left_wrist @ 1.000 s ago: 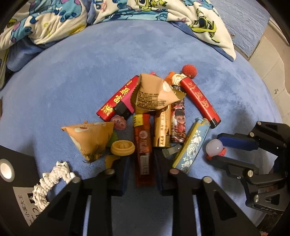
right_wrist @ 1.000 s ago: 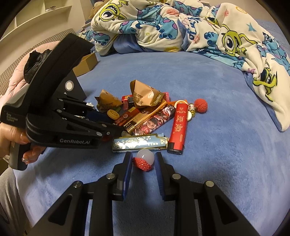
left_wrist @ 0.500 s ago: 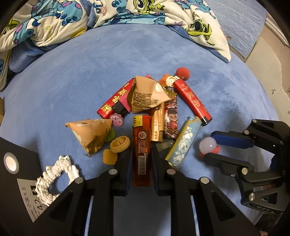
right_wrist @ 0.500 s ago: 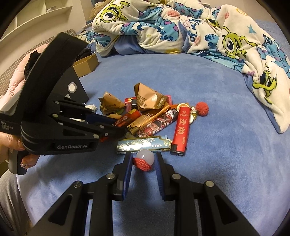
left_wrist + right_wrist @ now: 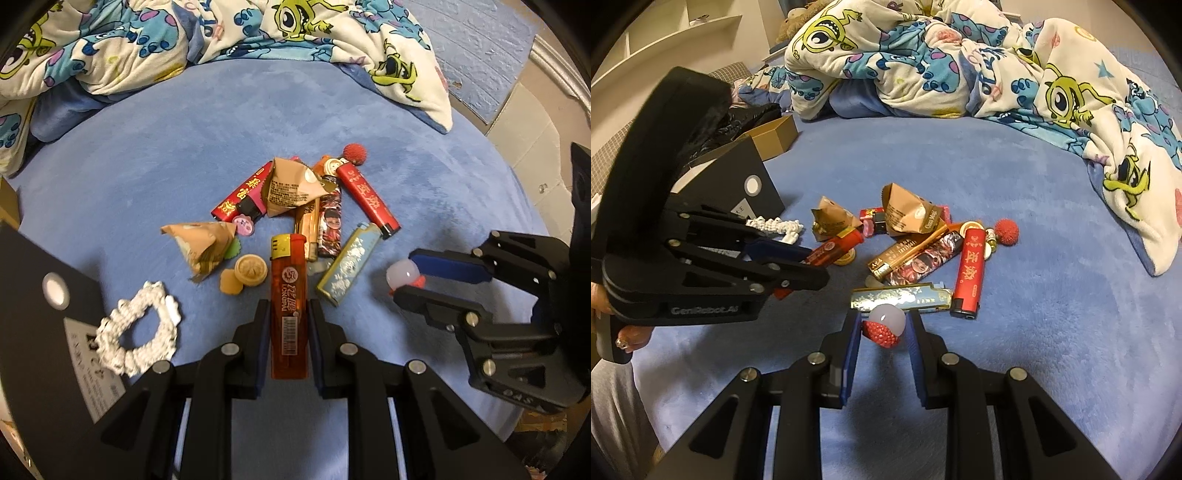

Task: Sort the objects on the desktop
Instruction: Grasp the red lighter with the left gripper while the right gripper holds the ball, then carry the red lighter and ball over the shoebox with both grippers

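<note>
The left tongs (image 5: 288,328) are clamped on the orange see-through lighter (image 5: 289,306): both pads press its sides, and its bottom end is tucked between the fingers. From the right wrist view most of that lighter is hidden behind the left tongs' black body, so only its gold-capped end (image 5: 846,240) shows.

The right tongs (image 5: 882,328) grip a little lychee toy (image 5: 884,325), which has a glossy pale round top and a bumpy red shell. Can't tell if it's resting on the bed (image 5: 129,147) or just off it.

The rest of the pile sits on the fuzzy blue bed. There's a blue floral lighter (image 5: 349,266), a red lighter (image 5: 369,201), crinkly brown paper packets (image 5: 291,188), a knobbly red ball (image 5: 355,153) and a white knitted scrunchie (image 5: 138,332), a bit blurry, lying partly on a black box (image 5: 44,332) whose label is too smeared to read. A couple more lighters are half buried under the packet. A cartoon fleece blanket (image 5: 960,66) is bunched at the back.
</note>
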`<state>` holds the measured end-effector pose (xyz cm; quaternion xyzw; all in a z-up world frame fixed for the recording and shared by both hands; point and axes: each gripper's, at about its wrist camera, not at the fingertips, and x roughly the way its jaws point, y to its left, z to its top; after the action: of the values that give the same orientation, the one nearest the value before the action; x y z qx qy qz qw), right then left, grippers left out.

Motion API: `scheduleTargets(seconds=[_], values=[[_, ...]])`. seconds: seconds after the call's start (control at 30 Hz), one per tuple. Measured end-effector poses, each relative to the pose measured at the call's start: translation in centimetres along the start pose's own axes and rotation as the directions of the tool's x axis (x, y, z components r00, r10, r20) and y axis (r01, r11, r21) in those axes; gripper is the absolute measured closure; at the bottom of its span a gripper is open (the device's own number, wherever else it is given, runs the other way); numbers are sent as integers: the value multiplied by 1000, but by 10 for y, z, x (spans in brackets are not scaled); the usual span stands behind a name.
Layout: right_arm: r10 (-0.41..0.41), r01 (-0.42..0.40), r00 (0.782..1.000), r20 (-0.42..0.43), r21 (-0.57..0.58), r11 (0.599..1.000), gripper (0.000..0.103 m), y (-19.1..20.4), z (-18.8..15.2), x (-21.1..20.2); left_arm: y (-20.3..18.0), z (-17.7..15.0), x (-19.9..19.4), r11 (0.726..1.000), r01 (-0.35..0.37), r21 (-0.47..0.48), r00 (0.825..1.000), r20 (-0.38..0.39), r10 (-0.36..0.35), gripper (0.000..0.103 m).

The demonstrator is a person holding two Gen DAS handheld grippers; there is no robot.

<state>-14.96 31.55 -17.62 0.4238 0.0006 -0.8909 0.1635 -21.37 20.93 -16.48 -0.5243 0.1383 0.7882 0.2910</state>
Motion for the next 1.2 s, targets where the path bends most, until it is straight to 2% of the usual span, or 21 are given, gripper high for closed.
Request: scheduleTargets(seconds=[0.8, 1.2], values=[[-27, 29, 999, 42, -30, 999, 78, 41, 22, -53, 14, -32, -85, 999, 15, -53, 999, 38, -13, 83], [-33, 35, 998, 48, -48, 998, 78, 74, 30, -72, 30, -49, -123, 998, 12, -66, 998, 64, -8, 83]])
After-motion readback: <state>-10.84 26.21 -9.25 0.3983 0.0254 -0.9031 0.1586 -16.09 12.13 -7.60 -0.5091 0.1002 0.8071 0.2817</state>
